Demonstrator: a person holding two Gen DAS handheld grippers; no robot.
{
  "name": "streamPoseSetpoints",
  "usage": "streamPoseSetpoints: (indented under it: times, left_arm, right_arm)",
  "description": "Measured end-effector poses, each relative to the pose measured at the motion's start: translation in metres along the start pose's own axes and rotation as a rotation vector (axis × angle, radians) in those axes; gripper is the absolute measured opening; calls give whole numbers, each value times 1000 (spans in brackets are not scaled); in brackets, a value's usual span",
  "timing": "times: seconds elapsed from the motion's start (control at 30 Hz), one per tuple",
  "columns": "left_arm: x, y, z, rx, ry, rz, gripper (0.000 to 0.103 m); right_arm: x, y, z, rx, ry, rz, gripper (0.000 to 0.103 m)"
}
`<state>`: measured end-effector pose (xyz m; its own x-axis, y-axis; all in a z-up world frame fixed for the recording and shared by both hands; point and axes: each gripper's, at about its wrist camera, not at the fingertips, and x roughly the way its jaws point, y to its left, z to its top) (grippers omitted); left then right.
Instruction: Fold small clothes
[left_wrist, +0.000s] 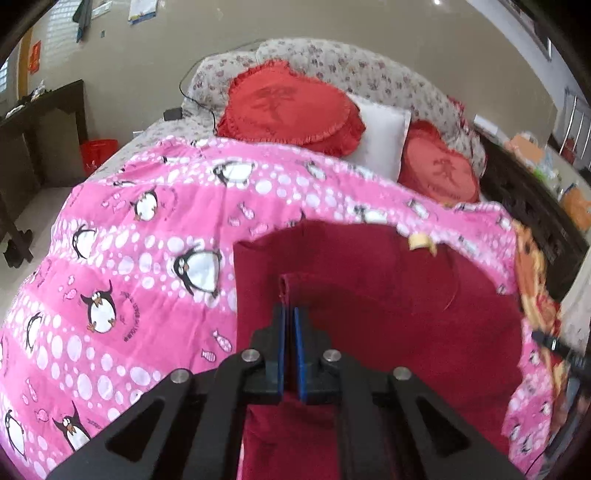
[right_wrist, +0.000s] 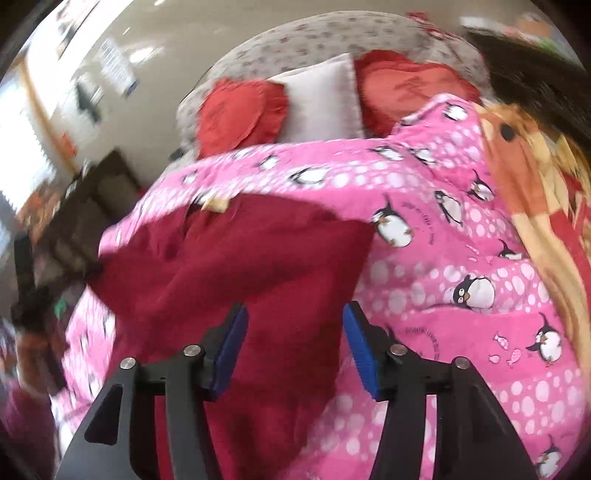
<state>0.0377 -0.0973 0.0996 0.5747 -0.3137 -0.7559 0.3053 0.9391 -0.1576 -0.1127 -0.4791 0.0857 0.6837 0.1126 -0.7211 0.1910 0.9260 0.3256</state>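
Note:
A dark red garment (left_wrist: 369, 295) lies spread on a pink penguin-print quilt (left_wrist: 129, 258) over a bed. A pale label (left_wrist: 421, 242) sits at its far edge. My left gripper (left_wrist: 290, 314) is shut on a folded edge of the garment, and red cloth runs up between the blue pads. In the right wrist view the same red garment (right_wrist: 240, 258) lies rumpled on the quilt (right_wrist: 443, 314). My right gripper (right_wrist: 295, 314) stands open above it, its blue pads (right_wrist: 231, 350) wide apart and pressing on nothing.
Two red frilled cushions (left_wrist: 288, 107) (left_wrist: 439, 170) and a white pillow (left_wrist: 380, 136) lean against the floral headboard. An orange and yellow blanket (right_wrist: 535, 184) lies along the quilt's right side. A dark desk (left_wrist: 48, 122) and a red bin (left_wrist: 96, 151) stand left of the bed.

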Motion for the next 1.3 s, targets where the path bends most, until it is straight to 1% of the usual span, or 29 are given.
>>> streamPoseSetpoints:
  times: [0.07, 0.17, 0.2, 0.27, 0.3, 0.33, 0.4, 0.47, 0.53, 0.57, 0.6, 0.63, 0.67, 0.7, 0.73, 0.8, 0.83, 0.87, 0.9, 0.93, 0.97, 1.03, 1.1, 1.13, 1.2, 1.3]
  left_arm:
    - [9, -4, -7, 8, 24, 2, 5]
    - [13, -9, -11, 3, 32, -9, 5]
    - [13, -9, -10, -1, 30, -15, 5]
    - [11, -9, -8, -2, 23, -24, 5]
    - [10, -9, -6, -1, 18, -29, 5]
    - [10, -8, -6, 0, 16, -30, 6]
    - [18, -6, -8, 2, 31, -8, 6]
    - [34, -3, -15, 12, 87, 23, 10]
    - [41, 2, -21, 4, 118, 30, 15]
    - [40, 4, -24, -2, 119, 26, 17]
    - [36, 6, -25, -2, 106, 26, 22]
    - [33, 7, -26, 2, 95, 34, 31]
    - [30, 7, -26, 8, 81, 48, 36]
    - [28, 8, -26, 11, 66, 61, 42]
    - [28, 8, -27, 10, 61, 66, 44]
    - [30, 9, -29, -5, 83, 66, 44]
    - [30, 10, -30, -12, 89, 64, 44]
    - [29, 11, -31, -18, 94, 61, 44]
    - [26, 12, -33, -21, 96, 58, 45]
    - [22, 13, -34, -17, 97, 53, 47]
    - [16, 13, -36, -7, 96, 57, 49]
    - [5, 15, -38, 13, 87, 75, 59]
    - [-6, 17, -39, 30, 65, 81, 65]
    - [-10, 17, -39, 33, 58, 83, 68]
    - [-13, 17, -38, 31, 48, 87, 70]
    - [-10, 16, -37, 6, 53, 84, 70]
  right_arm:
    - [17, -9, 7, 62, 19, -21, 42]
    - [50, -17, 12, 99, 92, -30, 42]
    - [59, -18, 14, 103, 114, -28, 31]
    - [69, -18, 15, 97, 142, 4, 3]
    - [65, -13, 18, 60, 122, -11, 0]
    - [56, -7, 20, 4, 88, -50, 0]
    - [47, -2, 21, -50, 58, -80, 0]
    - [56, -10, 20, -34, 78, -122, 0]
    - [63, -21, 16, 21, 90, -119, 0]
    - [60, -26, 15, 60, 81, -112, 5]
    - [55, -29, 15, 84, 74, -113, 7]
    - [48, -30, 13, 103, 68, -108, 7]
    - [37, -29, 11, 106, 61, -96, 7]
    - [28, -25, 8, 95, 52, -80, 7]
    - [19, -19, 4, 66, 45, -53, 7]
    - [13, 0, -4, -14, 54, -55, 7]
    - [14, 10, -13, -81, 75, -80, 7]
    - [18, 17, -19, -118, 93, -110, 7]
    - [24, 19, -29, -152, 118, -166, 7]
    - [33, 14, -40, -167, 153, -230, 7]
    - [38, 7, -46, -159, 172, -246, 7]
    - [30, -6, -50, -85, 151, -192, 8]
    - [18, -9, -47, -43, 141, -177, 8]
    - [10, -6, -44, -51, 110, -184, 8]
    - [1, 5, -40, -80, 73, -195, 8]
    - [-4, 20, -32, -91, 42, -170, 8]
